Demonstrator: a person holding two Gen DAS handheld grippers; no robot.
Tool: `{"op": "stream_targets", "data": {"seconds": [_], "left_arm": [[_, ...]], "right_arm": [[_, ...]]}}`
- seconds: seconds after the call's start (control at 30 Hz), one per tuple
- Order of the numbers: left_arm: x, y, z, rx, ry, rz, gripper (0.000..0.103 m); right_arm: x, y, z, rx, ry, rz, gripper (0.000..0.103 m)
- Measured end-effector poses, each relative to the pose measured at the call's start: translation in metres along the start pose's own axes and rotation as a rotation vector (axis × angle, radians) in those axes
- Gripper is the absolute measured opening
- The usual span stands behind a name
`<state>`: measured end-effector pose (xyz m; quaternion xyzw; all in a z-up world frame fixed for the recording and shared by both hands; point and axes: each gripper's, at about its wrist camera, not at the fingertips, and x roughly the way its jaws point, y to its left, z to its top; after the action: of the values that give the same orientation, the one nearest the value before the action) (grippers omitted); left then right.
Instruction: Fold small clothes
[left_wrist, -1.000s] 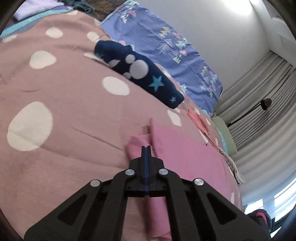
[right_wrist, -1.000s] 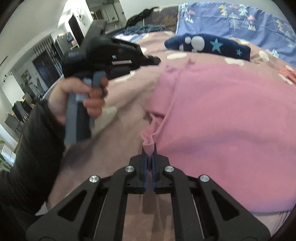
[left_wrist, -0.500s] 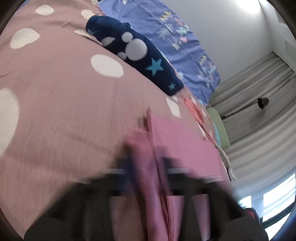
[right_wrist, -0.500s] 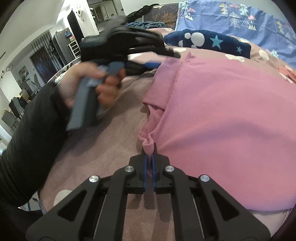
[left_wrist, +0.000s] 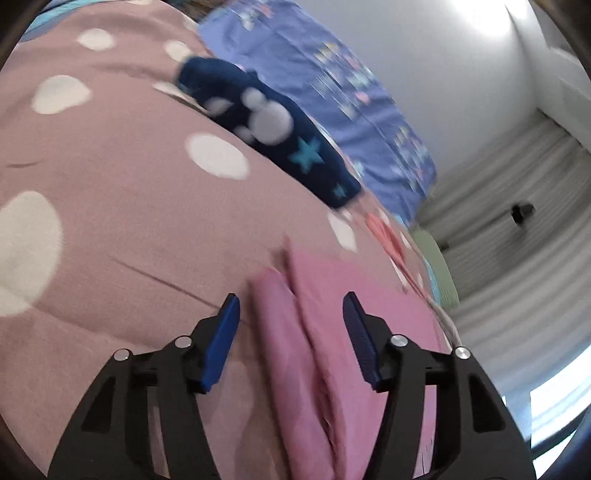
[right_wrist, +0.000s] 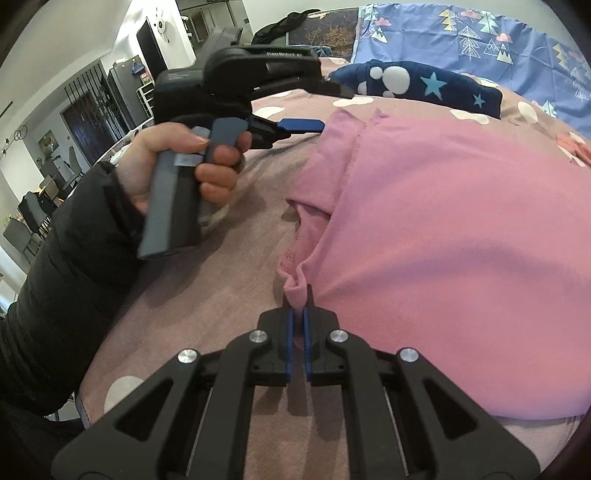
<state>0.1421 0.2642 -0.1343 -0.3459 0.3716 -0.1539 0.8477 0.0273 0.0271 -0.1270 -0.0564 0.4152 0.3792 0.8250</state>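
Note:
A pink garment lies partly folded on a mauve bedspread with white dots. My right gripper is shut on a bunched corner of the pink garment at its near left edge. My left gripper is open, its blue pads on either side of the garment's folded far corner without touching it. In the right wrist view the left gripper hovers just above that far left corner, held in a hand.
A folded navy garment with white dots and stars lies behind the pink one; it also shows in the left wrist view. A blue patterned pillow stands at the back. Curtains hang at the right.
My left gripper has opened and let go of the pink garment's far corner, which now lies on the bed. My right gripper still holds the near corner.

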Motion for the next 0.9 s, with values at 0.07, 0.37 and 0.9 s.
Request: {"op": "stream_targets", "data": {"seconds": [0.07, 0.37, 0.9], "left_arm": [[0.013, -0.004, -0.006, 0.023, 0.066, 0.026, 0.061], [0.044, -0.017, -0.003, 0.067, 0.085, 0.042, 0.006], [0.042, -0.01, -0.008, 0.068, 0.047, 0.014, 0.011]], "right_arm": [[0.0, 0.0, 0.0, 0.0, -0.001, 0.0, 0.005], [-0.009, 0.015, 0.004, -0.048, -0.036, -0.041, 0.005], [0.003, 0.036, -0.003, -0.178, 0.011, -0.184, 0.038]]}}
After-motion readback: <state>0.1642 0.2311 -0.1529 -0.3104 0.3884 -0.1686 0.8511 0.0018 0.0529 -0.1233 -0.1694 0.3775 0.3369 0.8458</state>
